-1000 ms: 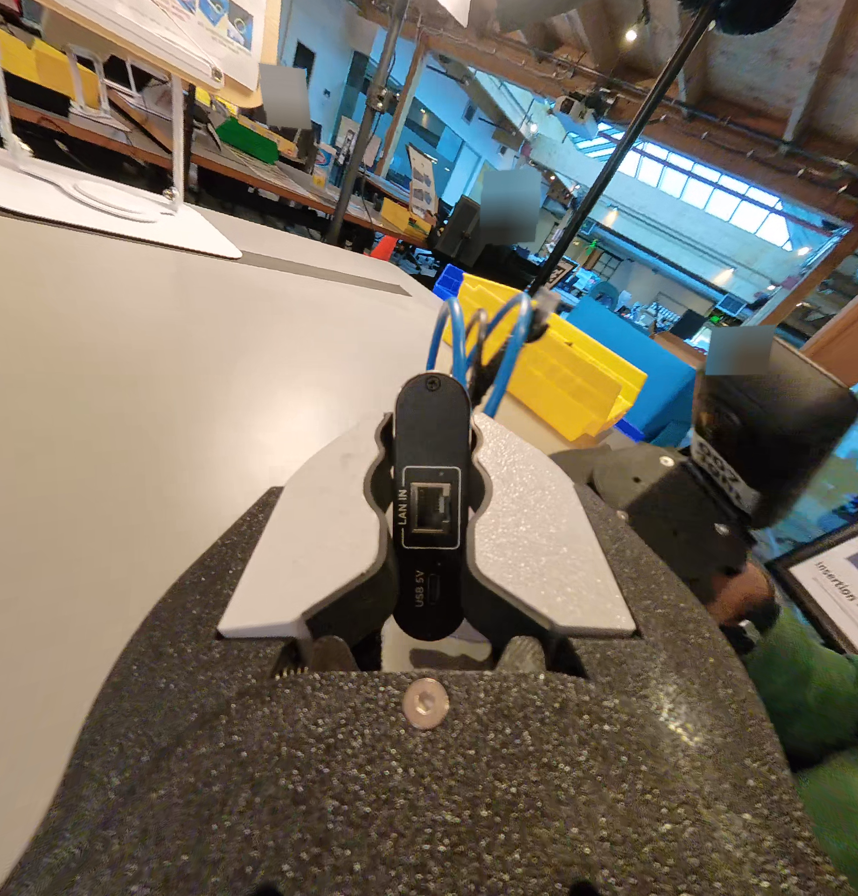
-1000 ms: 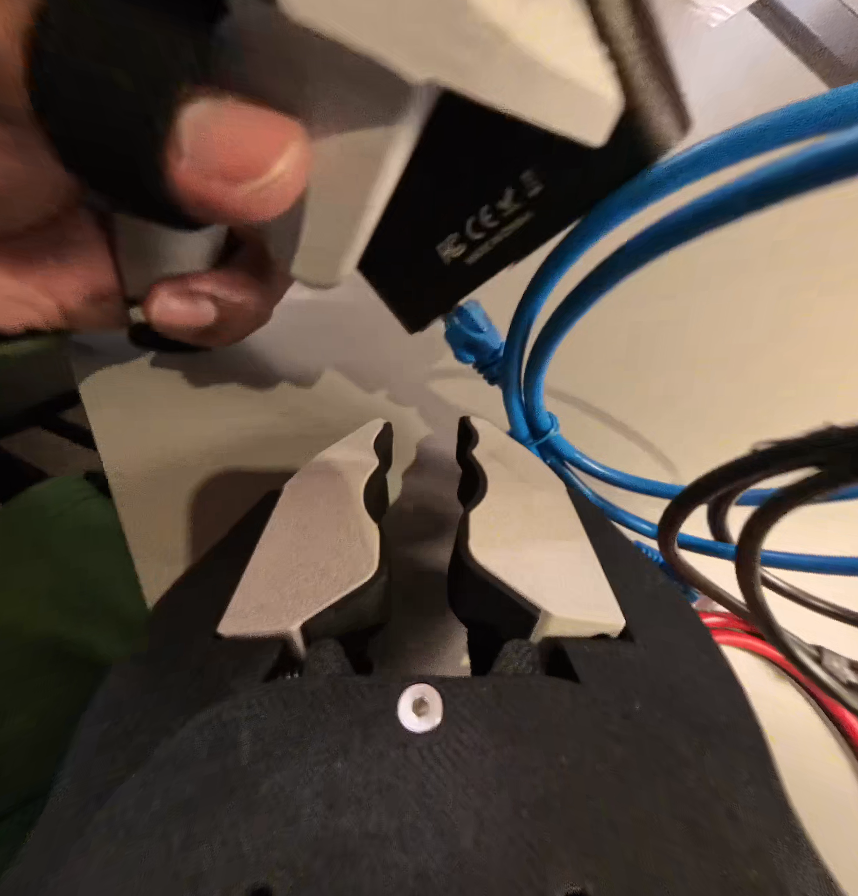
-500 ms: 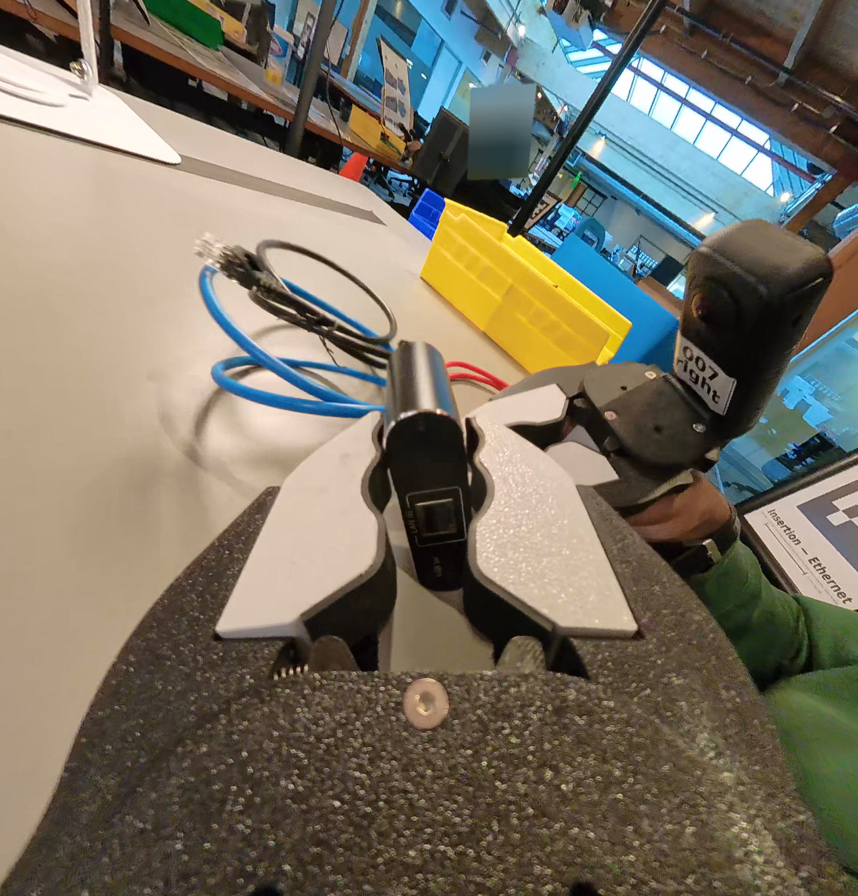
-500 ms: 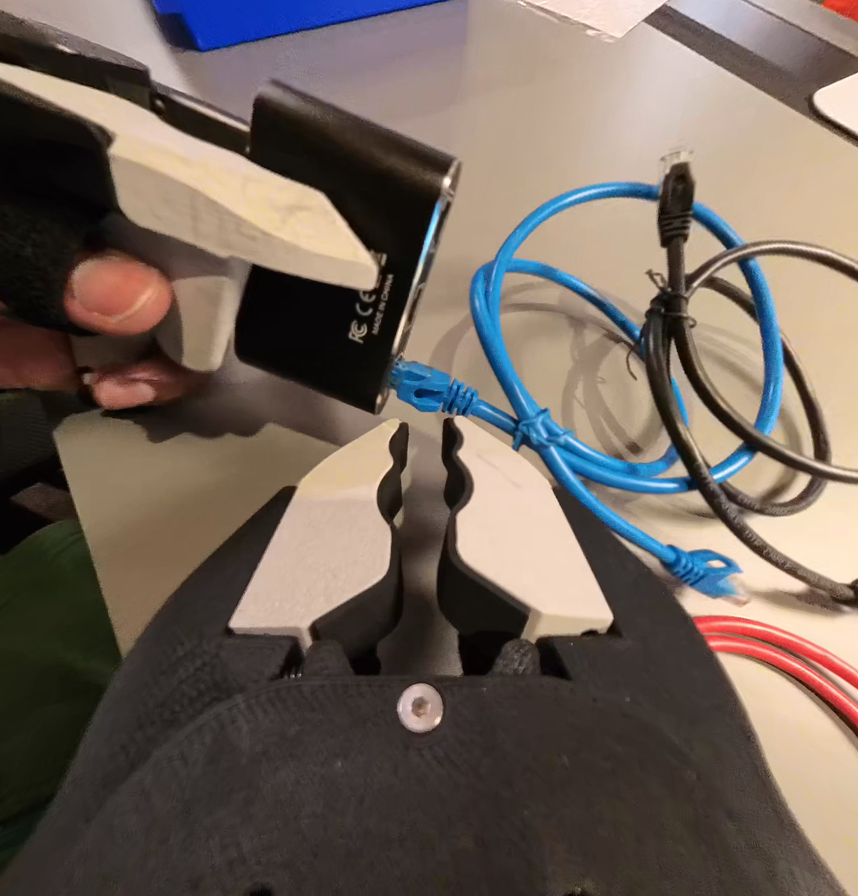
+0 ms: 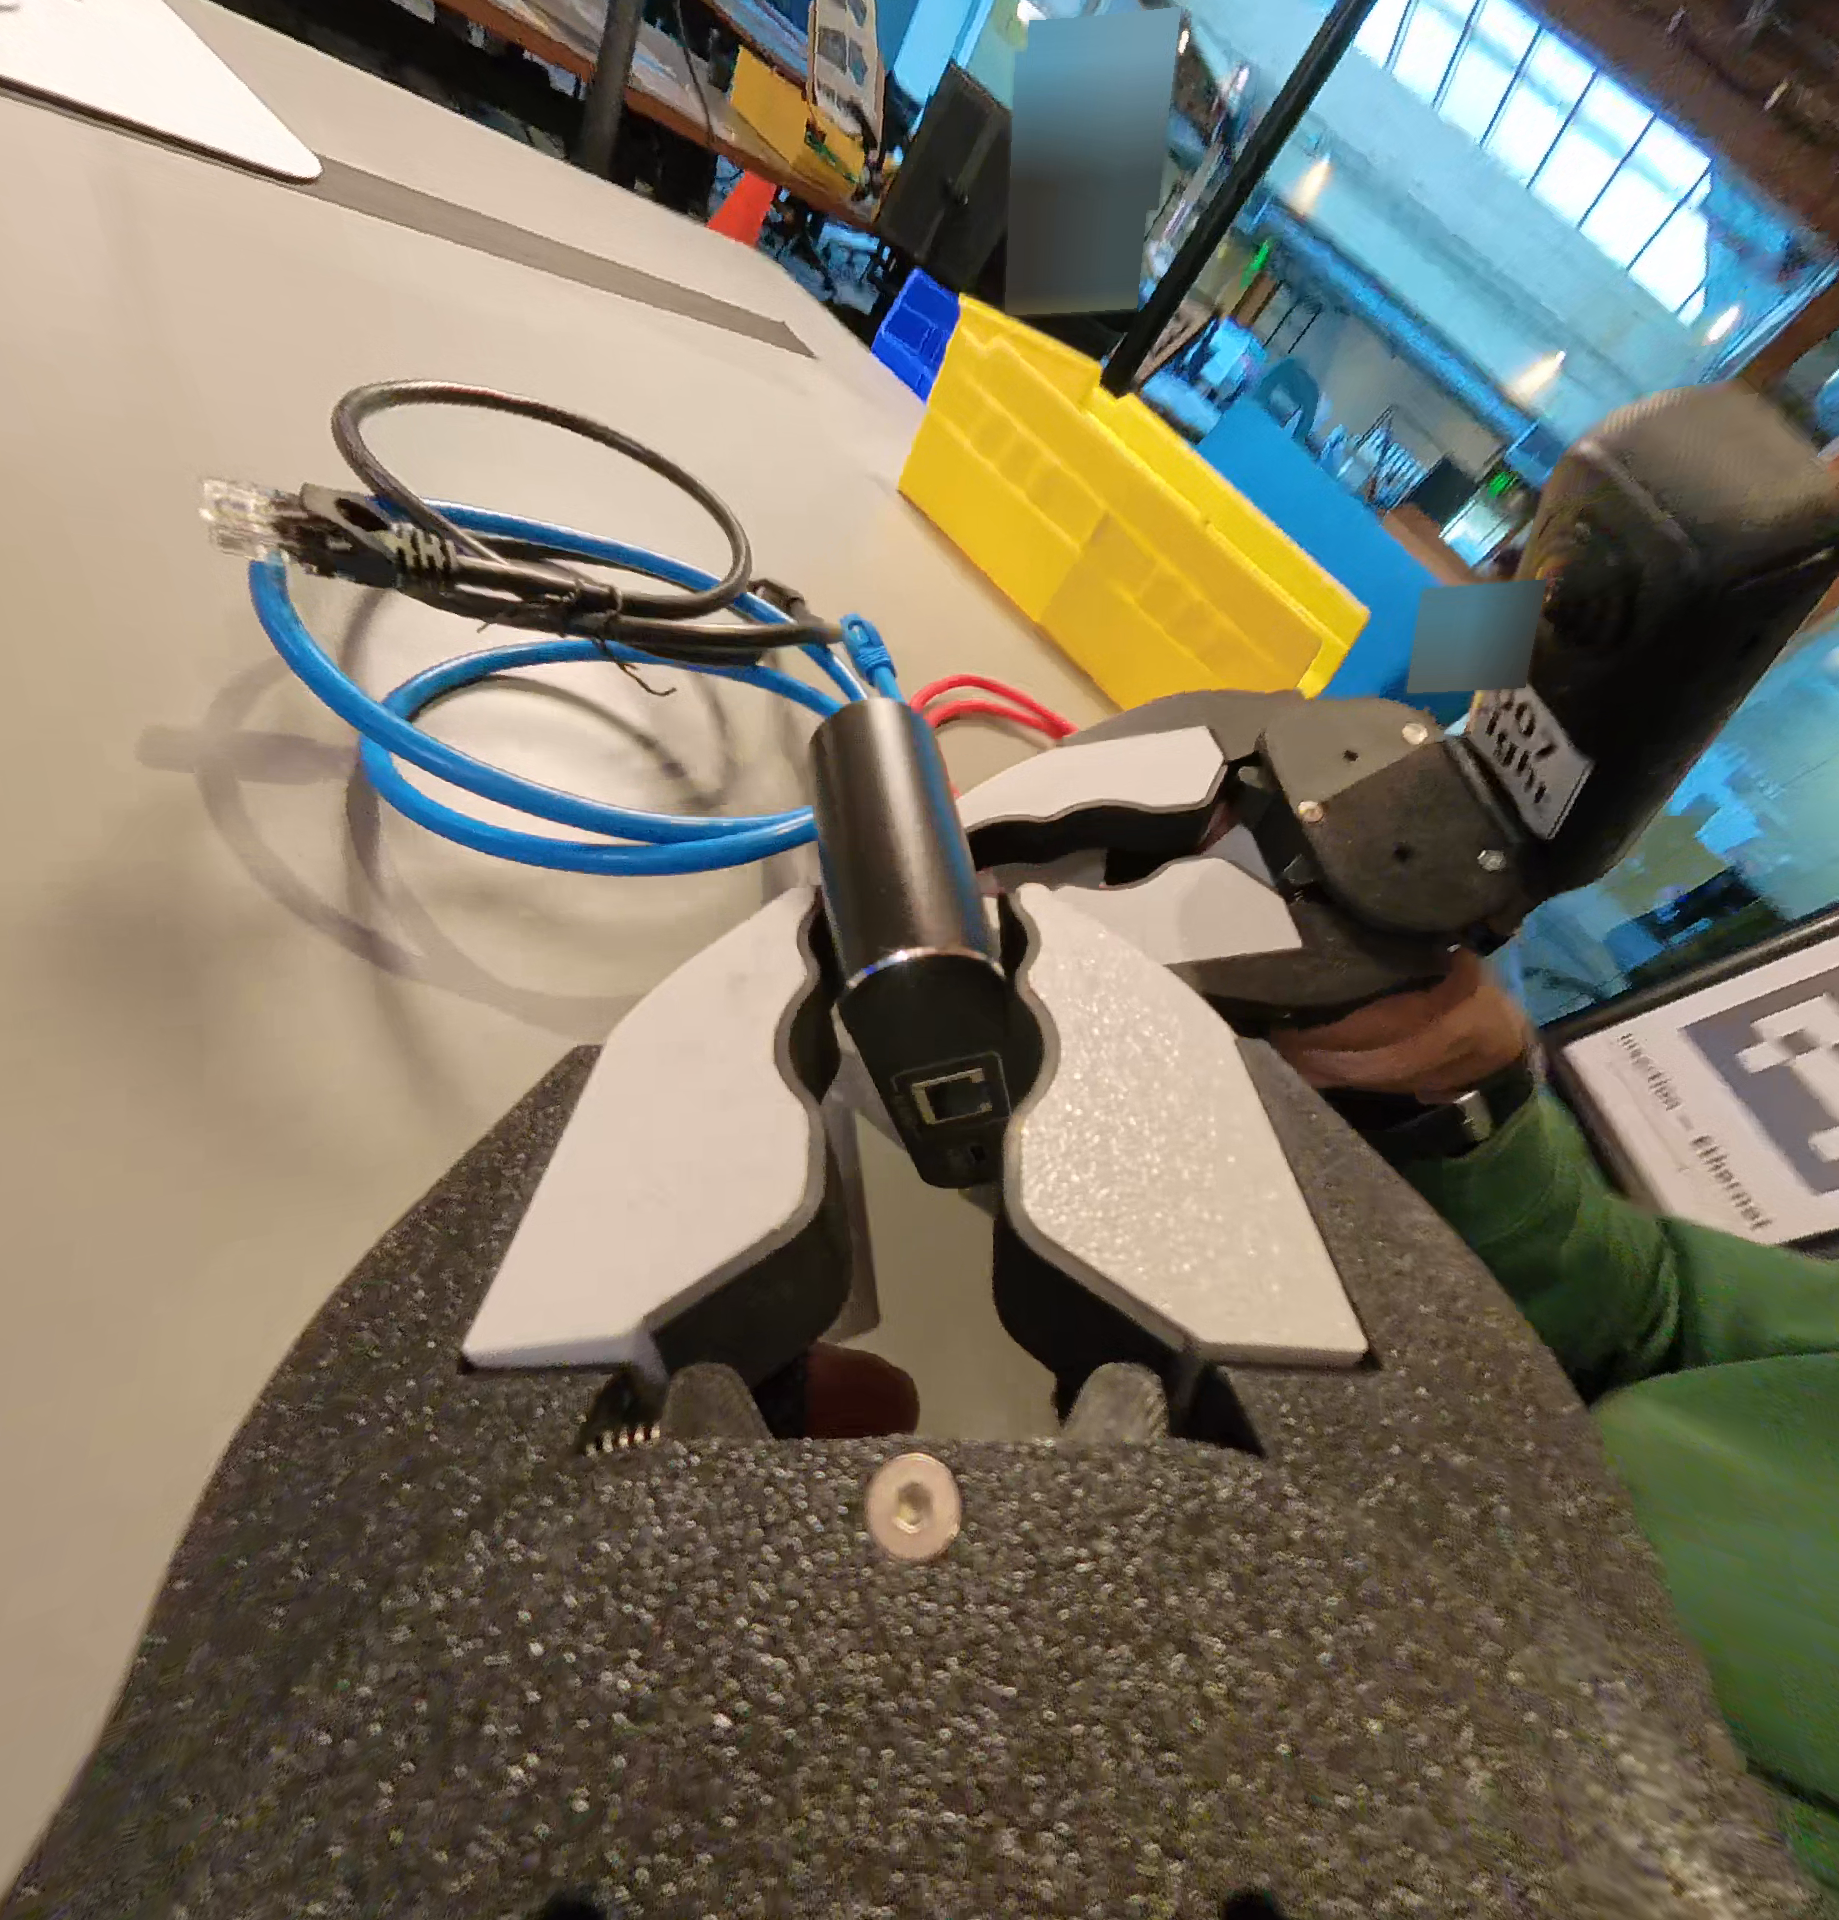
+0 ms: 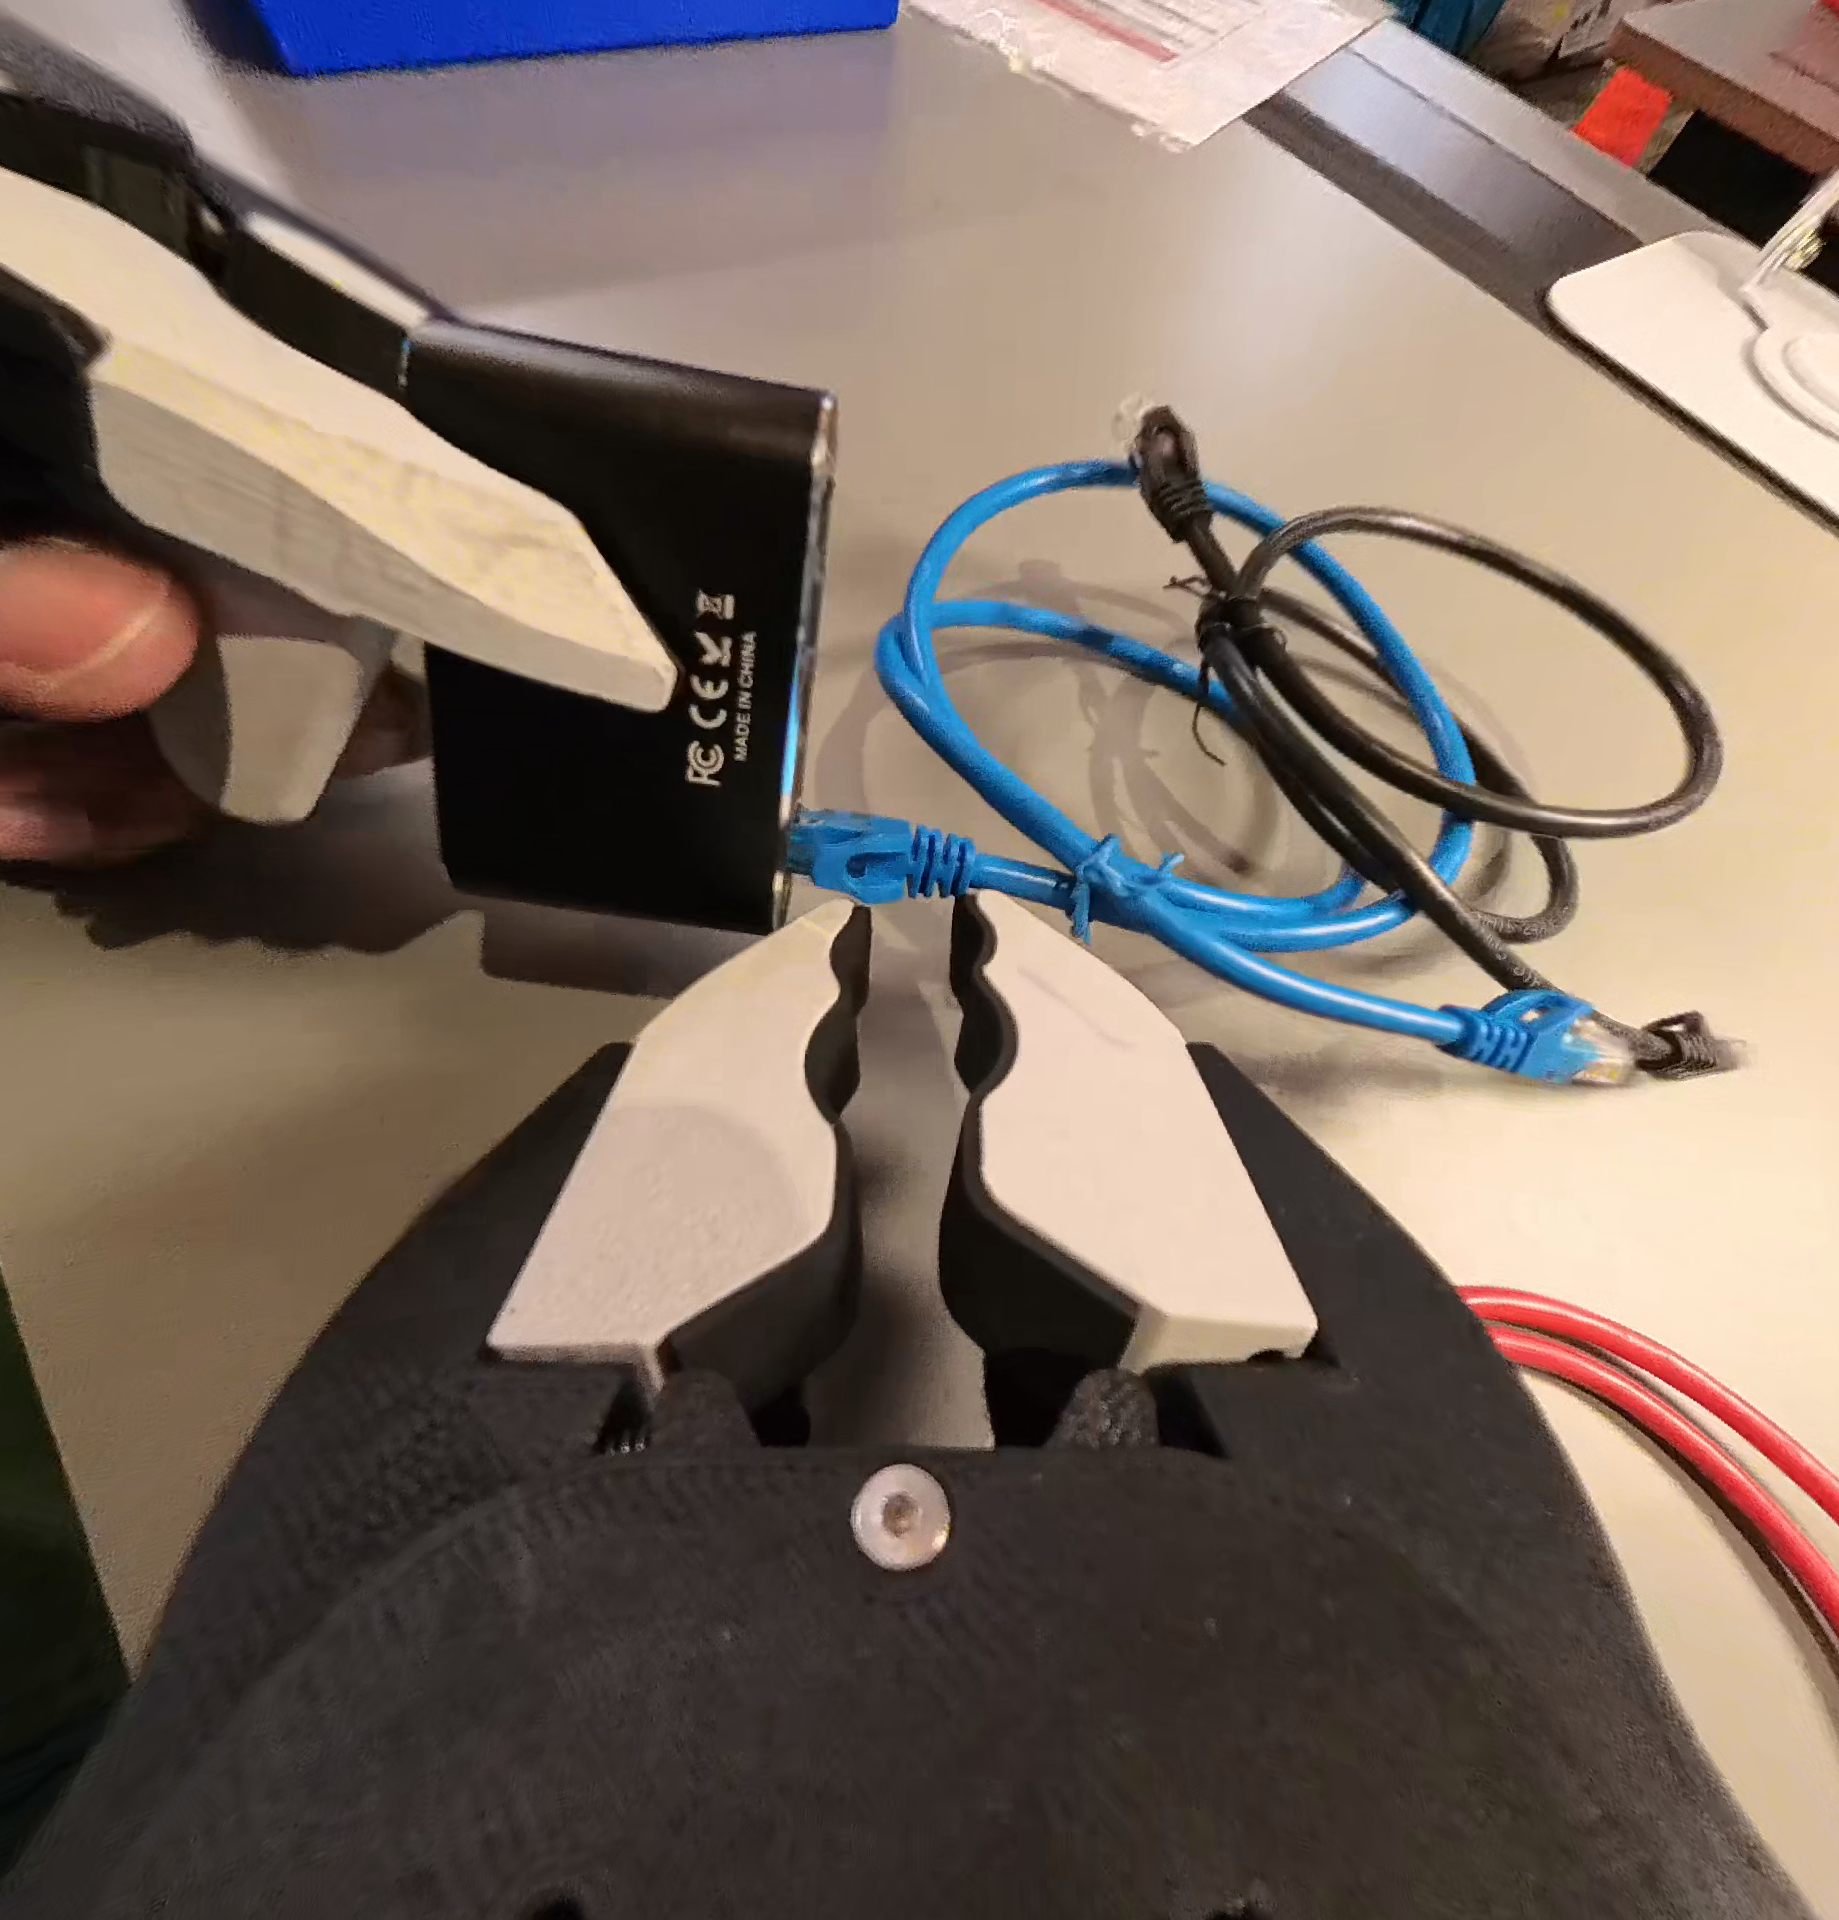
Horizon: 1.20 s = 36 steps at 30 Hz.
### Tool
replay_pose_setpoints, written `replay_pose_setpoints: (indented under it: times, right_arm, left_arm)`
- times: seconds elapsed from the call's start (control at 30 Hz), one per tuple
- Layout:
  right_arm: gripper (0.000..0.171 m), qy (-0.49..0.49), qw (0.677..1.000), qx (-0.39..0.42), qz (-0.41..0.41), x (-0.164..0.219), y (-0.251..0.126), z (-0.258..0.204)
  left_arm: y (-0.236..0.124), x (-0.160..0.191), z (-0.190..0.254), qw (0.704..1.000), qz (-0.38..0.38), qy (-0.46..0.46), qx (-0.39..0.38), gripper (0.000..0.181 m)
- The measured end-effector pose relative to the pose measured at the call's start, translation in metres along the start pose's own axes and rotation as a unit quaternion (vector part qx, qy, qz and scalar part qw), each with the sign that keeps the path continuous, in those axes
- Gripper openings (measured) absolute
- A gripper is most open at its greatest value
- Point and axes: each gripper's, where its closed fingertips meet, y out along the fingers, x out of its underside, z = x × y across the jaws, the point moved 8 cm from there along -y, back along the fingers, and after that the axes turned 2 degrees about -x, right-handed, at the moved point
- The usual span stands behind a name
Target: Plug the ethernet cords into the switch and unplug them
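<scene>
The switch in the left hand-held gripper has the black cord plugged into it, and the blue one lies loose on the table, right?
Not quite. The right wrist view shows the blue cord's plug seated in the switch, which the left hand-held gripper does hold. The black cord is the one lying loose on the table.

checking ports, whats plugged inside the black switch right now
One blue ethernet plug sits in the switch, which the left hand-held gripper grips. The near-end port is empty. How deep the plug sits is hidden.

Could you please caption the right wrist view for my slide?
Open right gripper nears blue ethernet plug seated in black switch held by left gripper.
</scene>
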Motion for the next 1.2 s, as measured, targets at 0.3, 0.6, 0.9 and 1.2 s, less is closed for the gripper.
replay_pose_setpoints:
  times: [0.3,0.6,0.9,1.2]
  right_arm:
    - [0.023,0.003,0.995,0.006,0.098,-0.016,-0.02,0.008]
    - [0.027,0.007,0.988,-0.121,0.099,-0.012,-0.025,-0.015]
    - [0.035,0.148,0.97,-0.175,0.085,-0.011,-0.009,-0.018]
    - [0.045,0.29,0.897,-0.265,0.2,-0.015,-0.021,0.013]
  left_arm:
    - [0.0,-0.003,-0.011,0.962,0.11,-0.218,0.123,0.027]
    - [-0.01,-0.005,-0.027,0.93,0.205,-0.288,0.102,0.027]
    - [-0.011,-0.008,-0.012,0.915,0.215,-0.306,0.152,0.027]
    - [0.008,0.0,-0.001,0.93,0.16,-0.277,0.178,0.027]
